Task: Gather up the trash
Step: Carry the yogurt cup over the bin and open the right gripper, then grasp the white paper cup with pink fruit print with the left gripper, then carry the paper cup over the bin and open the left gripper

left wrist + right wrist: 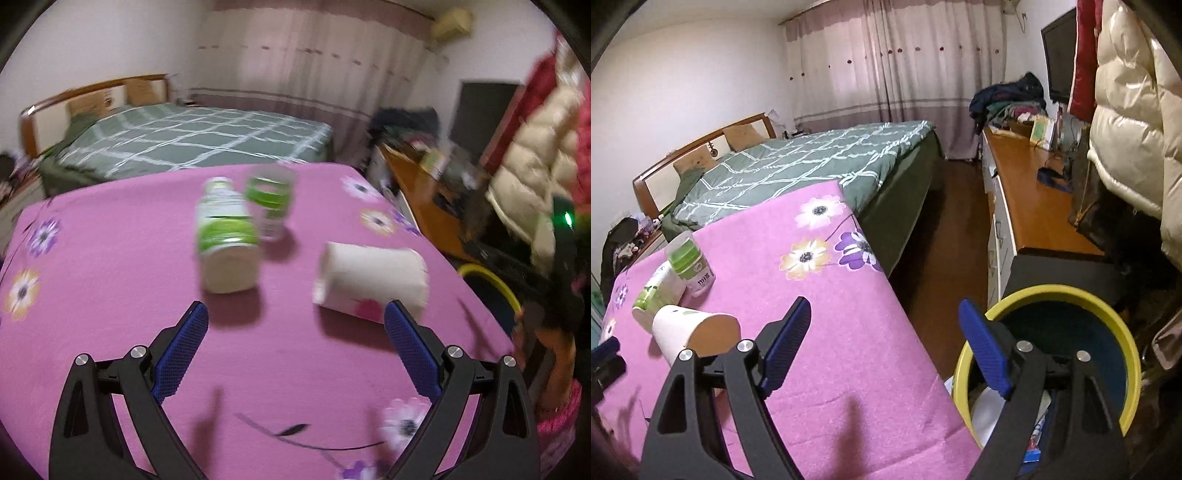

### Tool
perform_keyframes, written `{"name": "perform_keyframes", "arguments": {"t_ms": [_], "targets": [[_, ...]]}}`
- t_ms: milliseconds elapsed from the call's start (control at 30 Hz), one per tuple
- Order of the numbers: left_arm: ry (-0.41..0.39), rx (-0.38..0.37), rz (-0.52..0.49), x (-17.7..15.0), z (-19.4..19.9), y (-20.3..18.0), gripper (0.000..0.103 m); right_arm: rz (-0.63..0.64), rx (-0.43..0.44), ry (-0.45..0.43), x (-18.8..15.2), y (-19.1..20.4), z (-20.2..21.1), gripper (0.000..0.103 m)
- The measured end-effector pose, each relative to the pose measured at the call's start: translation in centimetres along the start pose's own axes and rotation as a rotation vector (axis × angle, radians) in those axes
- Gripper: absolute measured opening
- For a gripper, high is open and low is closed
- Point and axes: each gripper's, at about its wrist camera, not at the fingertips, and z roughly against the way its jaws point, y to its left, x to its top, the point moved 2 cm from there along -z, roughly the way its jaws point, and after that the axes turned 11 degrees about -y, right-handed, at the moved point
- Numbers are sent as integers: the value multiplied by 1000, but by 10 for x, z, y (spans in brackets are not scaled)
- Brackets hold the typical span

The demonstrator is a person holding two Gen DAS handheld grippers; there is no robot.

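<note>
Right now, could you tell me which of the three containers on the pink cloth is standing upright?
The clear cup with green bands stands upright, farthest back. The green-labelled bottle and the white paper cup both lie on their sides.

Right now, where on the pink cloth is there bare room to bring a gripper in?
Free: the near stretch of pink cloth between the left gripper and the lying paper cup; also the strip toward the bin. Crowded: the bottle and clear cup stand close together behind.

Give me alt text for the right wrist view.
The open, empty right hand-held gripper hangs over the pink tablecloth's edge beside a yellow-rimmed bin holding trash. A tipped paper cup and two green-labelled containers lie at left.
</note>
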Motion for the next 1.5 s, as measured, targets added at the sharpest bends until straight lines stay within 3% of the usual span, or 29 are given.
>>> {"name": "perform_keyframes", "arguments": {"t_ms": [100, 367, 533, 833, 933, 1167, 1367, 1500], "targets": [[40, -26, -63, 3, -11, -23, 97, -2, 2, 3, 0, 0, -1, 78], [131, -122, -95, 7, -44, -54, 98, 9, 9, -5, -2, 2, 1, 78], [164, -116, -113, 3, -60, -59, 98, 7, 11, 2, -2, 1, 0, 78], [184, -117, -157, 6, -79, -66, 98, 9, 12, 1, -2, 2, 1, 78], [190, -111, -176, 6, -84, -69, 83, 7, 11, 2, -2, 2, 1, 78], [188, -99, -171, 10, -79, -72, 84, 5, -11, -5, -2, -1, 2, 78], [171, -111, -173, 20, -67, -84, 84, -3, -38, -3, -4, -27, 23, 78], [161, -154, -194, 28, -64, -113, 84, -11, -74, -26, -2, -58, 50, 78]]}}
